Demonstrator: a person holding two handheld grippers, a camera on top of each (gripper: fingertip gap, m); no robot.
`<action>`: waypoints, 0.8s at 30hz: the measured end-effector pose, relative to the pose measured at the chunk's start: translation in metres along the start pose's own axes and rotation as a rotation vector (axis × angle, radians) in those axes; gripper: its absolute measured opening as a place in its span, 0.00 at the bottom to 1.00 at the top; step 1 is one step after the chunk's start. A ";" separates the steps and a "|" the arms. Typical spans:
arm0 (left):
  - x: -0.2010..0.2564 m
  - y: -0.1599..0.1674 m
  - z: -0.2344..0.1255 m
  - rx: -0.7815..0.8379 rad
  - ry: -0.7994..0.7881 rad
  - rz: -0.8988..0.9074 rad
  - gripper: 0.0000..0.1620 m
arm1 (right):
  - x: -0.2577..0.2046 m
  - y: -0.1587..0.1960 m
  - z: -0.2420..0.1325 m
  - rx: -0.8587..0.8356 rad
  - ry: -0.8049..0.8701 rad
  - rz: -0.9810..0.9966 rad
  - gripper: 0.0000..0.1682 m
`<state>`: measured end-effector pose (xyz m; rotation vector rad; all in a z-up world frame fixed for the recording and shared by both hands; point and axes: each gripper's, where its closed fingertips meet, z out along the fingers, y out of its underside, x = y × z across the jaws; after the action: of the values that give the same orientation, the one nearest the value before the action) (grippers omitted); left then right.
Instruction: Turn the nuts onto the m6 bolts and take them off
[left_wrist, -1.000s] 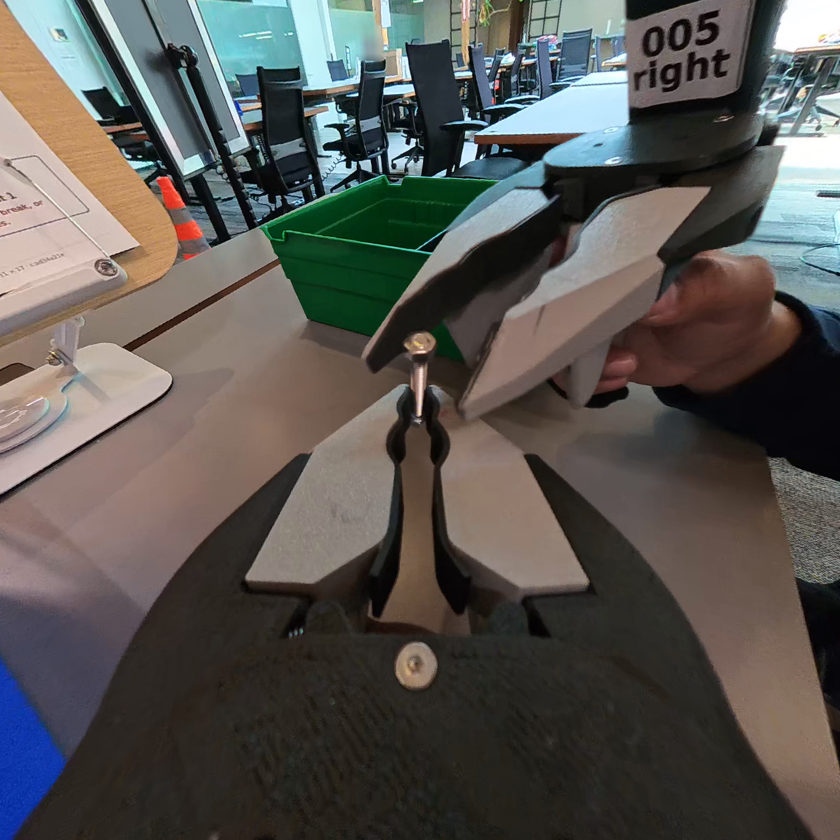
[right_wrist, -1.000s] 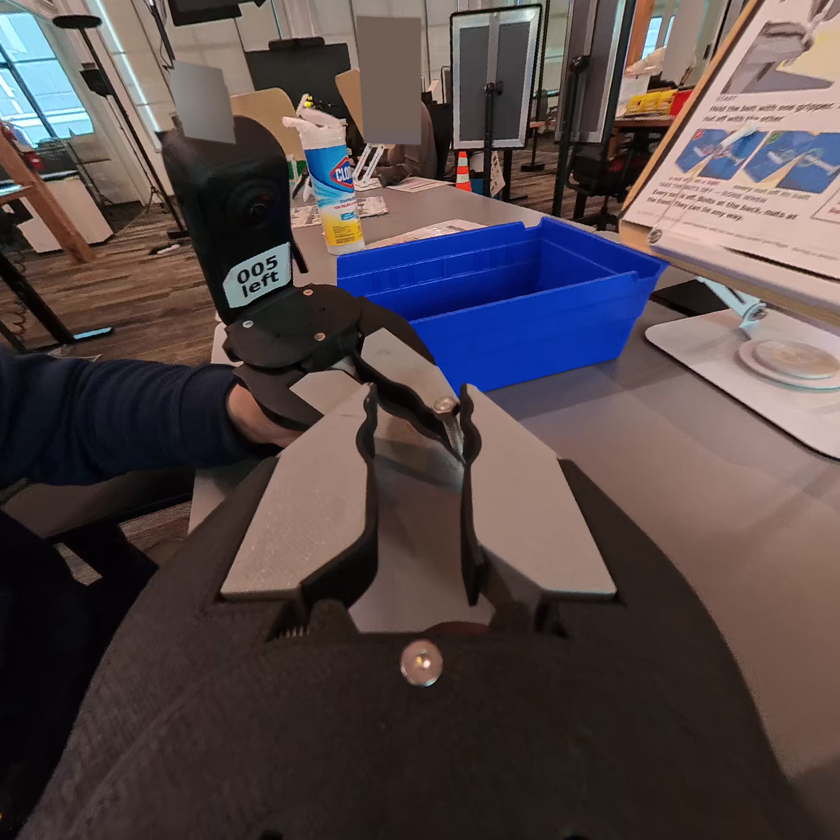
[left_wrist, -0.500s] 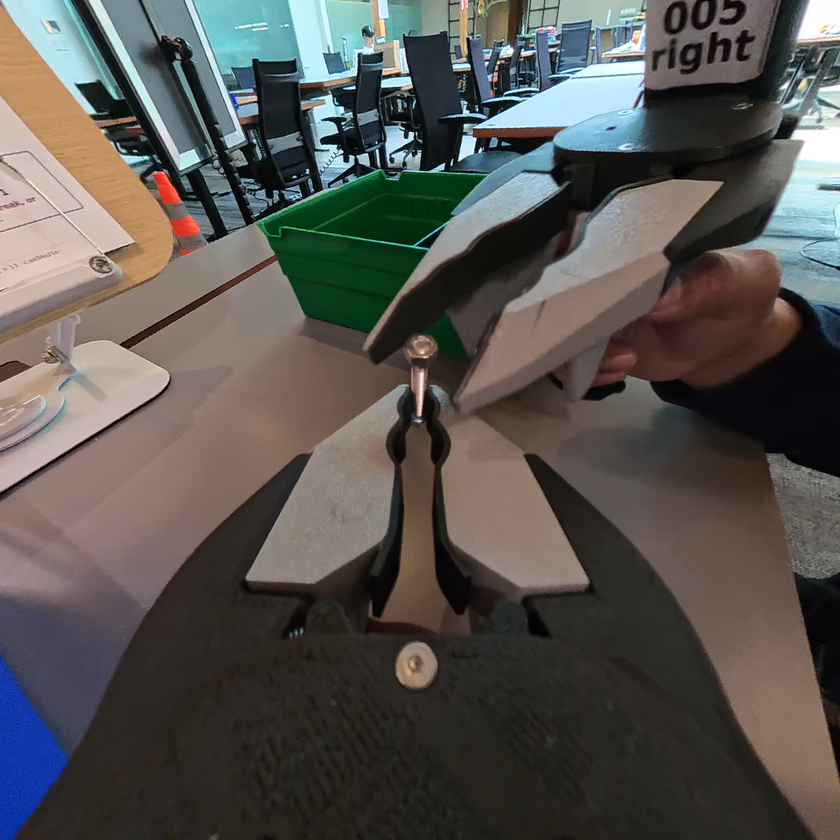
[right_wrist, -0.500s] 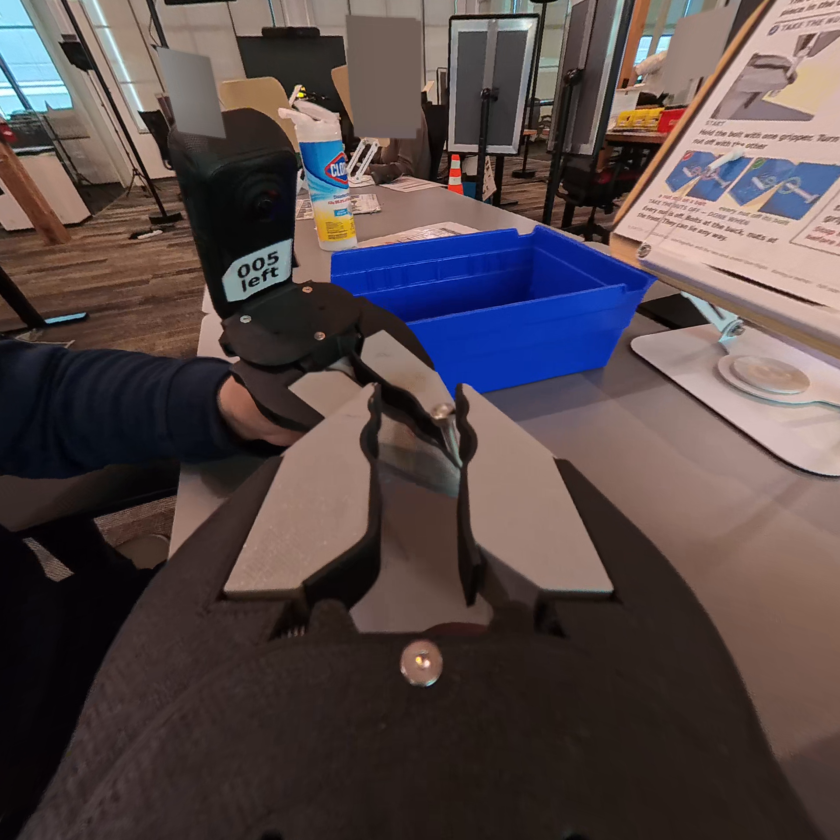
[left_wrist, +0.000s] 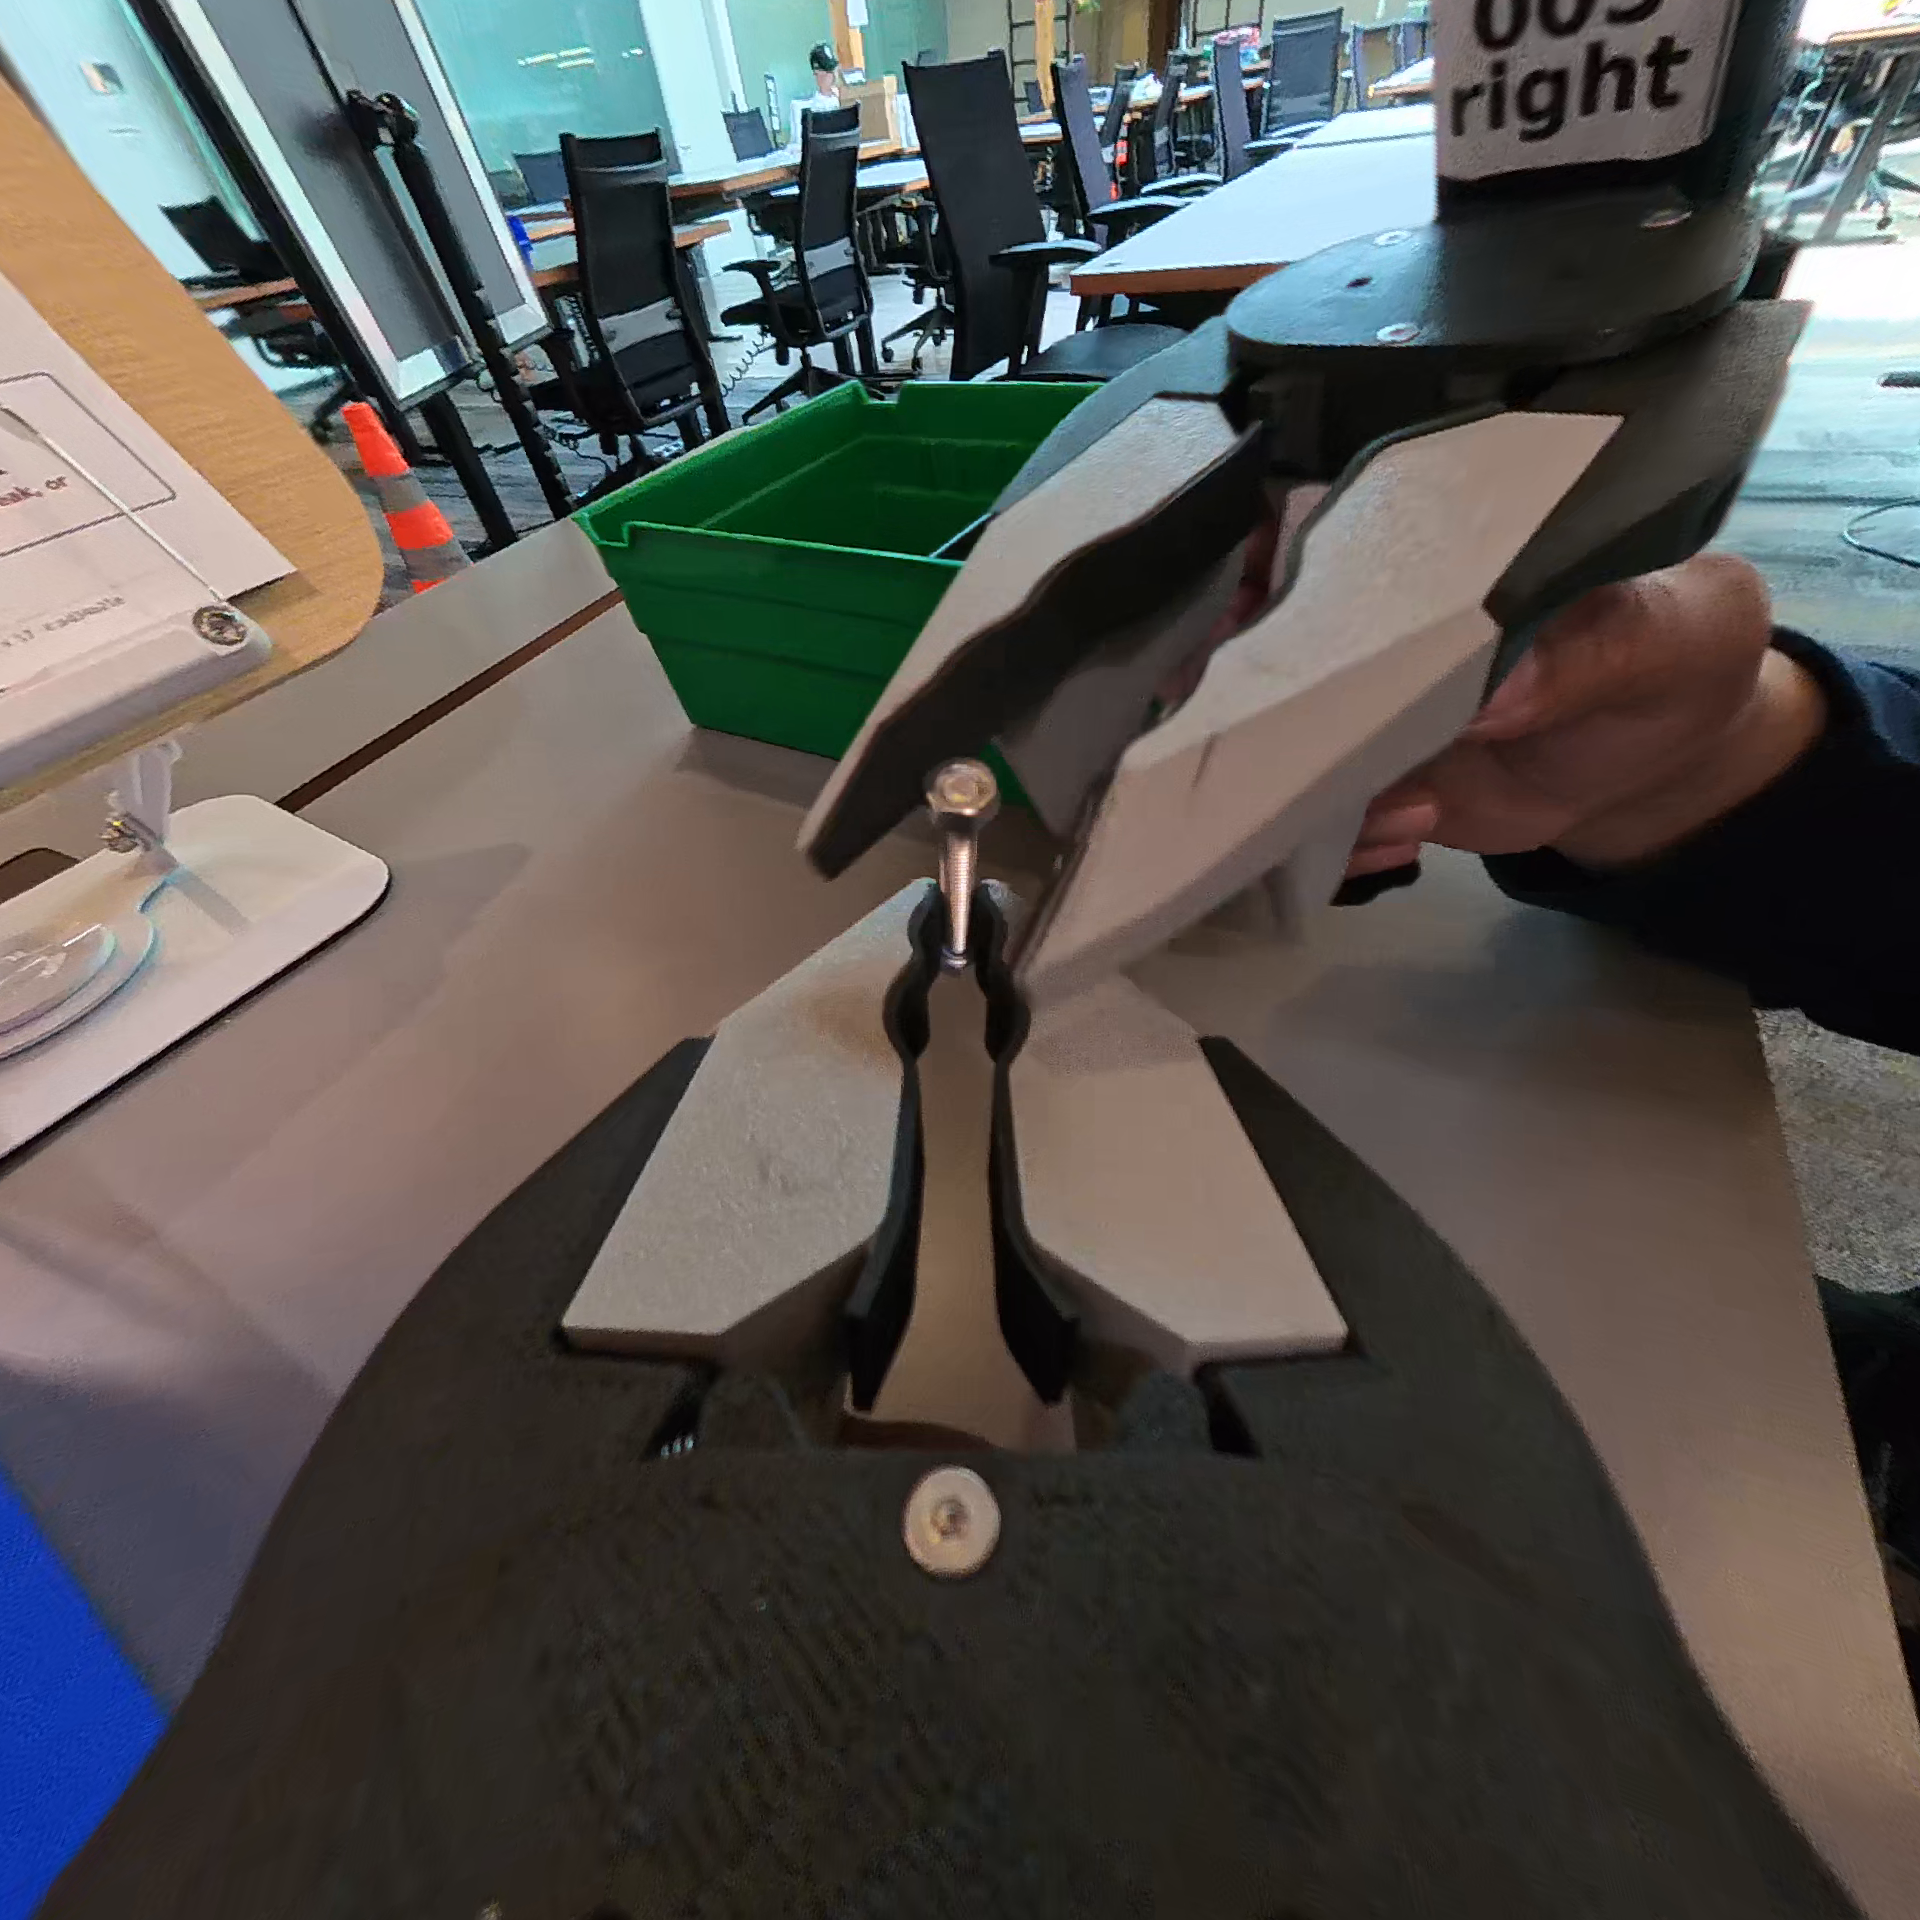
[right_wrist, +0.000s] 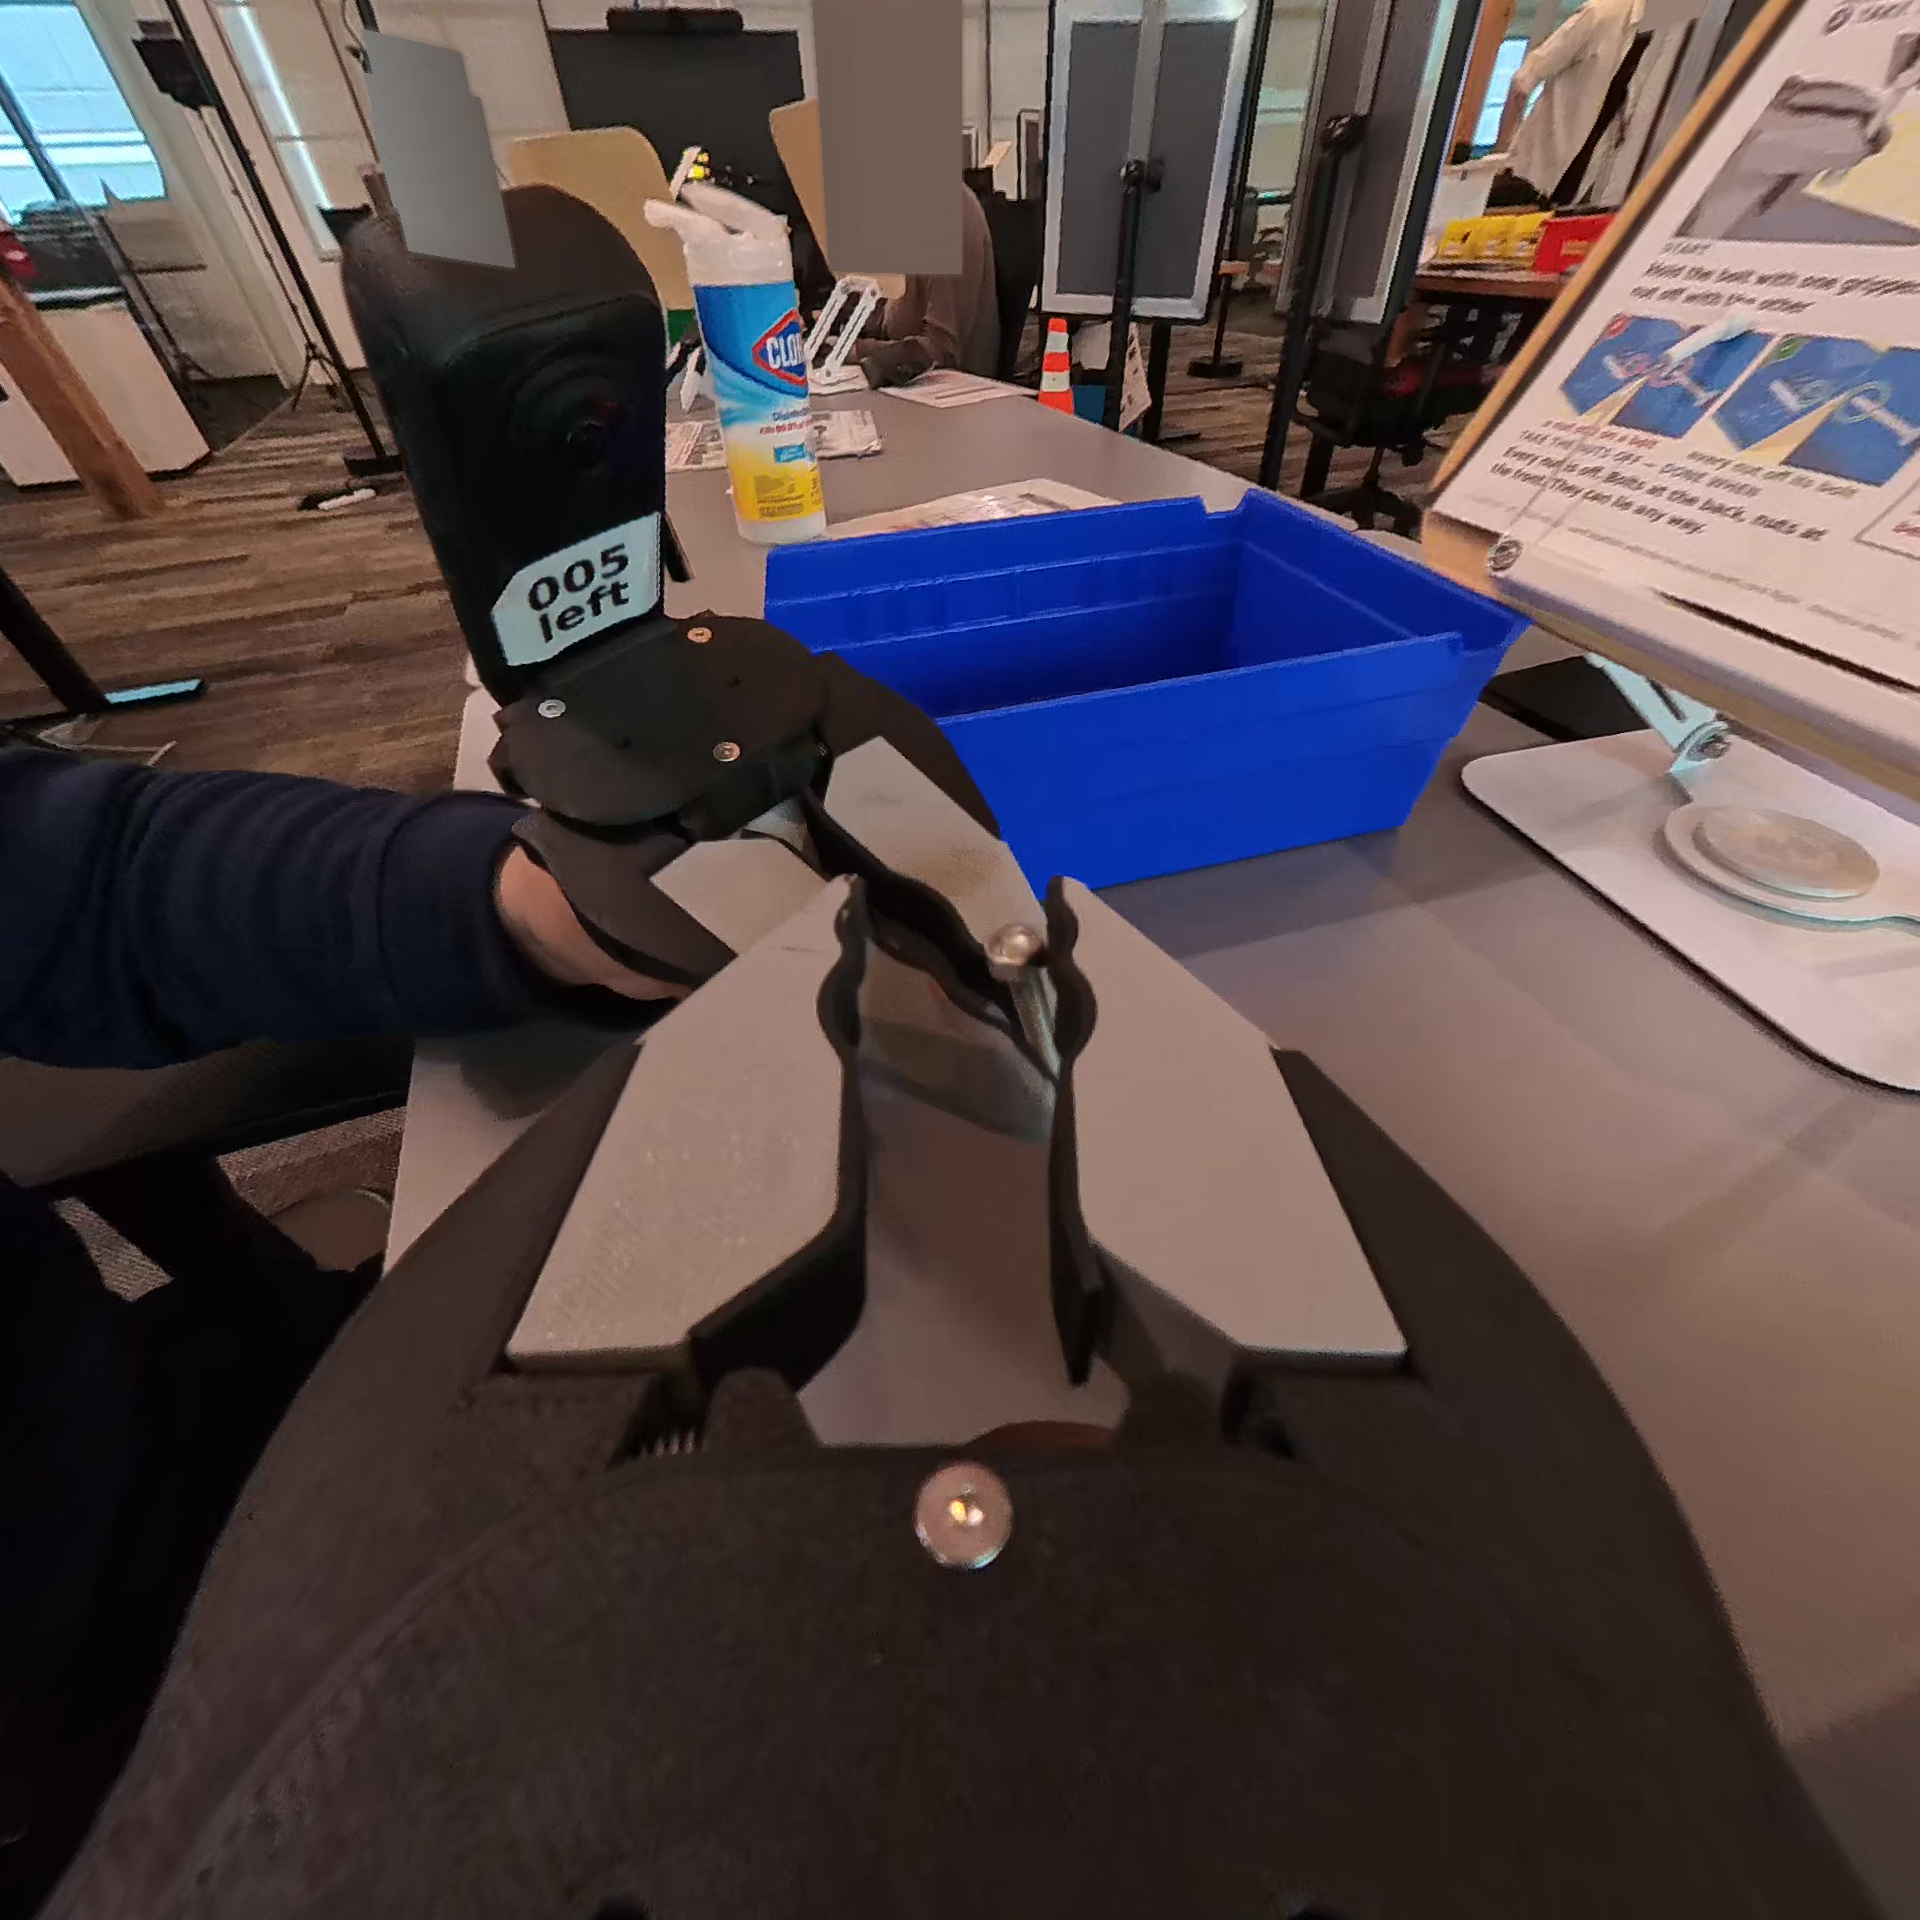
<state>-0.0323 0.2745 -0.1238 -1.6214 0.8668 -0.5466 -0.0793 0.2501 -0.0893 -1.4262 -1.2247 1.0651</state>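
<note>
The left gripper (left_wrist: 956, 940) is pinched nearly closed on the lower threaded end of a slim, silver steel bolt (left_wrist: 958, 873), which stands upright out of the black-lined fingertips with its head uppermost; no nut is visible on the shank, though the part inside the grip is hidden. The right gripper (left_wrist: 925, 914), grey-faced with black pads and held in a person's hand (left_wrist: 1600, 727), comes in from the right with its jaws spread moderately wide and nothing between them; in the right wrist view its fingers straddle the bolt's head (right_wrist: 1016, 945), which sits close against the right-hand finger; whether they touch I cannot tell. I judge the bolt light, rigid and smooth-skinned, apt to pivot or slip if squeezed only at the tip, so the best hold is low on the threads, where the ridges bite into the soft pads; a nut would be small and easily dropped, best taken across its flats. Beyond, a green plastic bin (left_wrist: 821, 582) stands behind the grippers on the grey tabletop (left_wrist: 1351, 1091); a blue plastic bin (right_wrist: 1174, 665) lies on the far side in the right wrist view; a white instruction stand (right_wrist: 1714, 852) sits near it.
</note>
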 end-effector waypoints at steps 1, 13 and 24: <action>0.002 0.001 0.001 -0.005 0.001 0.010 0.01 | -0.002 0.001 0.003 -0.009 0.002 -0.008 0.21; -0.006 -0.003 -0.003 0.017 -0.017 -0.011 0.01 | 0.004 -0.005 -0.008 0.021 -0.008 0.006 0.15; -0.012 -0.004 -0.006 0.019 -0.036 -0.028 0.01 | 0.014 -0.007 -0.014 0.022 0.045 -0.010 0.16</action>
<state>-0.0434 0.2808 -0.1175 -1.6232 0.8110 -0.5421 -0.0645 0.2630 -0.0807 -1.4190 -1.1836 1.0316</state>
